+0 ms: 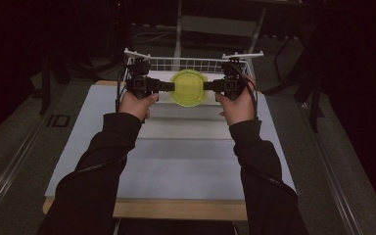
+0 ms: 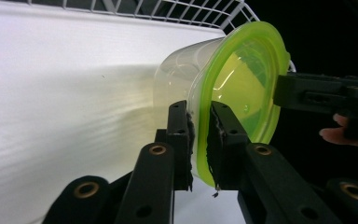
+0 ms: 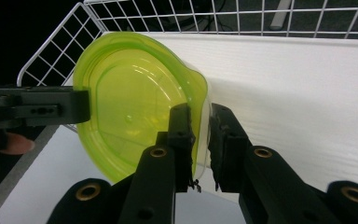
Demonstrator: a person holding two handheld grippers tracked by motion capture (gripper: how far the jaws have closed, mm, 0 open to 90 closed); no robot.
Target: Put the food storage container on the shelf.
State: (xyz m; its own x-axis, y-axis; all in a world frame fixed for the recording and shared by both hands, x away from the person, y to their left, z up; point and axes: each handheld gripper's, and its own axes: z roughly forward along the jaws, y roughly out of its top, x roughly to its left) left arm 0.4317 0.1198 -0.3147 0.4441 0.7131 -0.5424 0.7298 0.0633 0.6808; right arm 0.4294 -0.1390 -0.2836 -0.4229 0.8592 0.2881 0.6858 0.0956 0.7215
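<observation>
Both jaws pinch the rim of a round clear plastic tub with a lime-green lid [image 1: 189,87]: left gripper [image 1: 169,86] and right gripper [image 1: 208,86] on opposite sides, near the worktop's [image 1: 176,161] far edge, before a white wire basket [image 1: 196,63]. No readable writing on it.

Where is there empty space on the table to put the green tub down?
The big white tabletop between the two sleeves, nearer the person than the tub, is bare. It is crowded at the far edge, where the left gripper and right gripper pinch the tub's rim beside the wire basket.
</observation>
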